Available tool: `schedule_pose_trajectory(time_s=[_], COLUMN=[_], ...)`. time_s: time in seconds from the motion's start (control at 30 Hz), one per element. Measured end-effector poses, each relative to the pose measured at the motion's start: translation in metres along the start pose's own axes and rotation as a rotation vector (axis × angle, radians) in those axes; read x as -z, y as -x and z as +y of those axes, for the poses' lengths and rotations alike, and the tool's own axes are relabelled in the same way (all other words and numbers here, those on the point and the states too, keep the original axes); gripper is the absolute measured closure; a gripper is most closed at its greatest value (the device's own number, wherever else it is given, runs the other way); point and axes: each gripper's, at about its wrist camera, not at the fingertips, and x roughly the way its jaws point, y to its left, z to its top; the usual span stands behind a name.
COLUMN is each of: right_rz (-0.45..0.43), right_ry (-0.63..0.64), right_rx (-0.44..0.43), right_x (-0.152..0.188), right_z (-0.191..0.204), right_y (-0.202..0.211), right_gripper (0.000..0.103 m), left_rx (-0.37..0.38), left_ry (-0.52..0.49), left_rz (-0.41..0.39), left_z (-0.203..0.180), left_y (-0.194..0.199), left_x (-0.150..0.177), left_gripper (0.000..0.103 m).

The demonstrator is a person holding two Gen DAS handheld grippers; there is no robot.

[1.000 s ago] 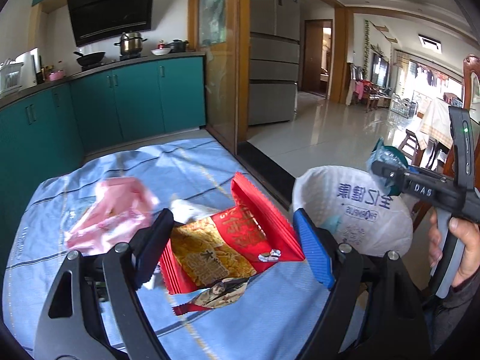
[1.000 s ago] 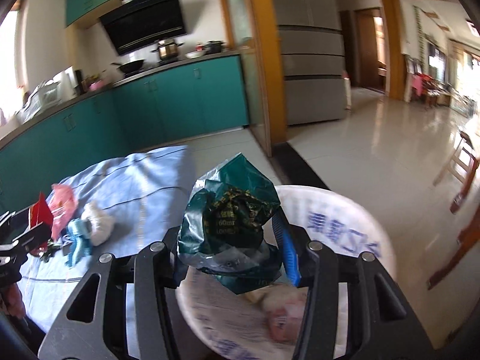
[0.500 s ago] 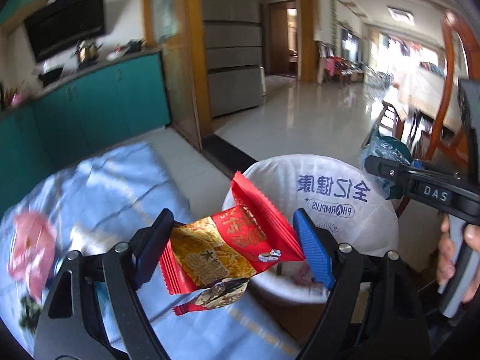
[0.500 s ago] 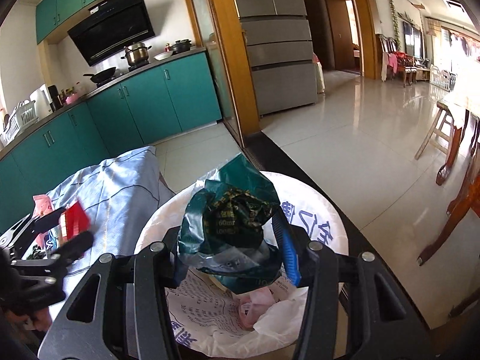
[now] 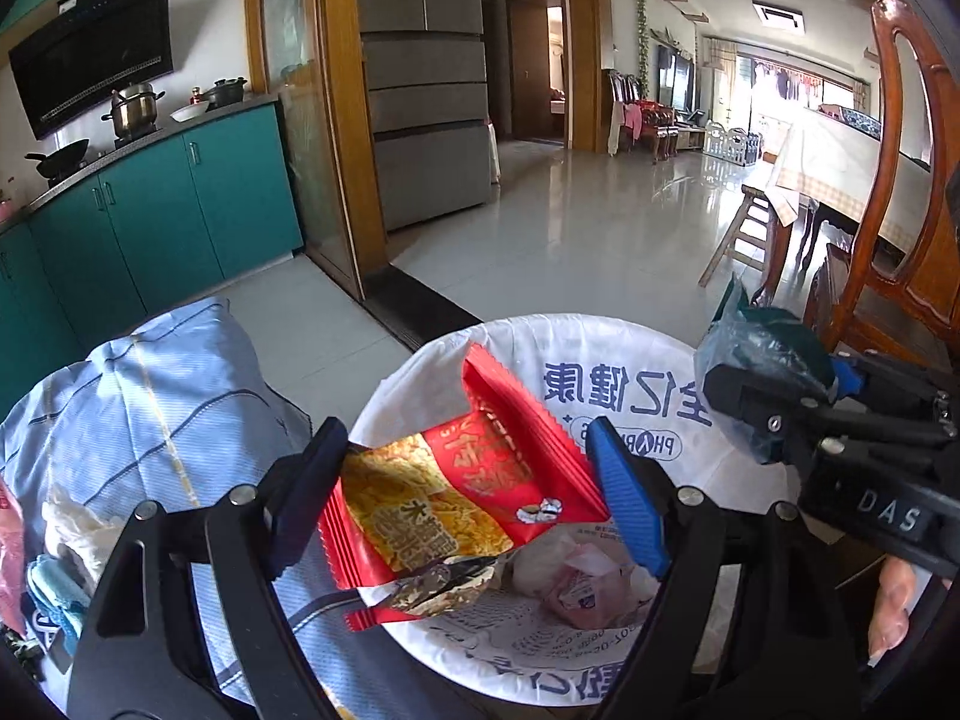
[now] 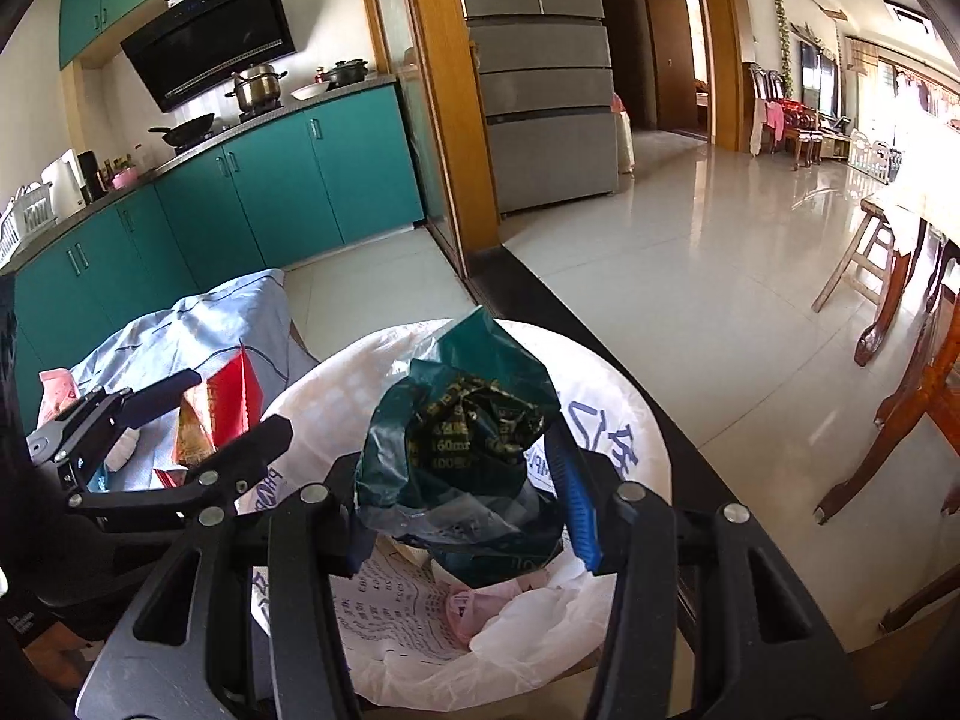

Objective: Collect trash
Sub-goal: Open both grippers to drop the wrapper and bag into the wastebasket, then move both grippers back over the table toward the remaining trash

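My left gripper (image 5: 465,489) is shut on a red and yellow snack wrapper (image 5: 456,486) and holds it over the near rim of a bin lined with a white printed bag (image 5: 612,384). My right gripper (image 6: 459,480) is shut on a crumpled dark green wrapper (image 6: 462,414) above the same bin (image 6: 606,420). The left wrist view has the right gripper (image 5: 774,396) with the green wrapper (image 5: 756,348) at the bin's right rim. The right wrist view has the left gripper (image 6: 198,408) with the red wrapper (image 6: 225,405) at the bin's left edge. Pink and white crumpled trash (image 5: 582,582) lies inside the bin.
A table under a light blue checked cloth (image 5: 162,408) stands left of the bin, with a pink wrapper (image 6: 57,387), white tissue (image 5: 78,528) and a blue scrap (image 5: 51,588) on it. Wooden chair (image 5: 894,228) and stool (image 6: 864,264) stand right. Teal cabinets (image 6: 270,186) line the back.
My left gripper carried the red wrapper rightwards off the cloth to above the bin's rim. My right gripper with the green wrapper sank a little over the bin, then held still.
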Motion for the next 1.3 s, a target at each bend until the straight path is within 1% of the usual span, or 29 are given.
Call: schedule_pose_trajectory(time_s=[0.2,0.27,0.53,0.6,0.7,0.87,1.03,1.13,1.3], right_rz=[0.005,0.006,0.008,0.005,-0.005,-0.007,-0.013,-0.013,-0.008], right_ry=[-0.023,-0.024,-0.02,-0.02,-0.019,-0.021,-0.006,0.017,0.068], right_rx=[0.018,0.019,0.01,0.006,0.005,-0.006,-0.035,-0.059,-0.109], right_x=[0.001,0.0,-0.002,-0.002,-0.002,-0.005,-0.01,-0.013,-0.016], right_z=[-0.006,-0.006,-0.004,-0.004,-0.003,0.002,0.018,0.037,0.074], right_y=[-0.001,-0.002,-0.004,-0.004,-0.002,-0.004,-0.007,-0.01,-0.017], right_gripper=[0.053,0.053,0.051,0.047,0.043,0.04,0.038,0.036,0.035], left_rx=[0.026,0.026,0.022,0.016,0.002,-0.036,-0.103,-0.151,-0.245], left_ry=[-0.021,-0.025,-0.016,-0.009,0.0,0.011,0.009,0.024,0.087], left_rz=[0.035,0.019,0.023,0.019,0.013,0.013,-0.01,-0.009,-0.013], left_z=[-0.008,-0.009,-0.006,-0.005,-0.001,0.011,0.029,0.048,0.092], left_y=[-0.012,-0.01,-0.004,-0.001,0.004,0.01,0.028,0.041,0.064], left_x=[0.008,0.008,0.009,0.009,0.009,0.01,0.012,0.014,0.017], left_gripper=[0.018,0.017,0.014,0.014,0.014,0.013,0.013,0.013,0.013])
